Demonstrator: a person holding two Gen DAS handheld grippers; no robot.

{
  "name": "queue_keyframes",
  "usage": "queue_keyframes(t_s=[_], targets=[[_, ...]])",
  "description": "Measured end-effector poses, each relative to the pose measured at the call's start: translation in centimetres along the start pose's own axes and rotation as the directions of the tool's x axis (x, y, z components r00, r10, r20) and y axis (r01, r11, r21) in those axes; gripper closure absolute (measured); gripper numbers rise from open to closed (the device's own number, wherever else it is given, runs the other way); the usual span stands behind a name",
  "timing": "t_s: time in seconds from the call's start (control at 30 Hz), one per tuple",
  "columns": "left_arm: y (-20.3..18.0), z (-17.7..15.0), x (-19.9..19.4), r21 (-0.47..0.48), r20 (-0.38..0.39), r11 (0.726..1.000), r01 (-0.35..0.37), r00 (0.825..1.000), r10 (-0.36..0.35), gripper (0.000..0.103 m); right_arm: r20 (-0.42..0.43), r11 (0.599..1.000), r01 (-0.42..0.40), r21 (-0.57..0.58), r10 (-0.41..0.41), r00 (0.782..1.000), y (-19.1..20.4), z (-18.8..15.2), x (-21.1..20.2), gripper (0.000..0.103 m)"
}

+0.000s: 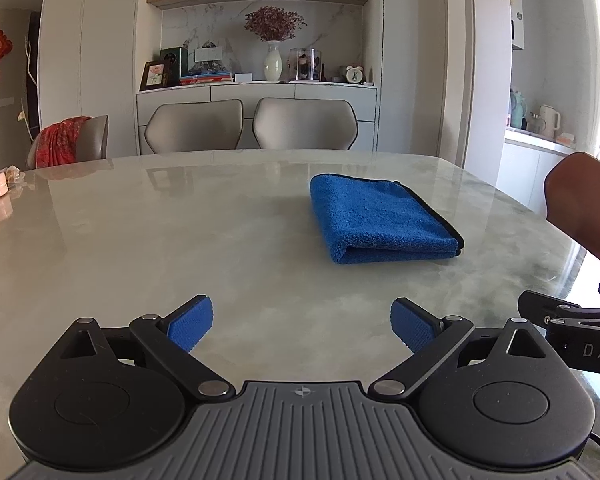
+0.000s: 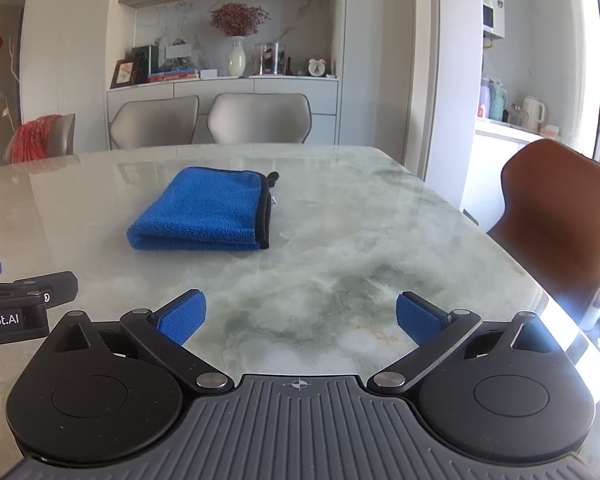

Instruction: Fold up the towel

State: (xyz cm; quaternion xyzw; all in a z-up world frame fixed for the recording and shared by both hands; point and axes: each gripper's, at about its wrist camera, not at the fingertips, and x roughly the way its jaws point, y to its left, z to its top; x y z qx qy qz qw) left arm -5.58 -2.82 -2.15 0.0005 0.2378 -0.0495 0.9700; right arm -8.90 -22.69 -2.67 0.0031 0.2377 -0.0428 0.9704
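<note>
left gripper | black arms, blue ribbed fingers, grey grooved base

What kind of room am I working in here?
Most likely a home dining room. The blue towel lies folded on a marble-look dining table, with padded chairs along the far side and a sideboard behind them carrying a vase of dried flowers.

You can read "DAS" on the right gripper at the left view's edge. On the left gripper, in the right view, you see "Robot.AI", its first letter cut.
</note>
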Motion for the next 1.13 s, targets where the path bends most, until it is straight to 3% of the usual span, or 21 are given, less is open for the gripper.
queue_keyframes(t_s=[1.13], targets=[[-0.67, 0.52, 0.03, 0.031, 0.025, 0.999, -0.007, 1.000, 0.006, 0.005, -0.070, 0.999, -0.021, 0.040, 0.024, 0.997, -0.47, -0.13, 0.64, 0.000]])
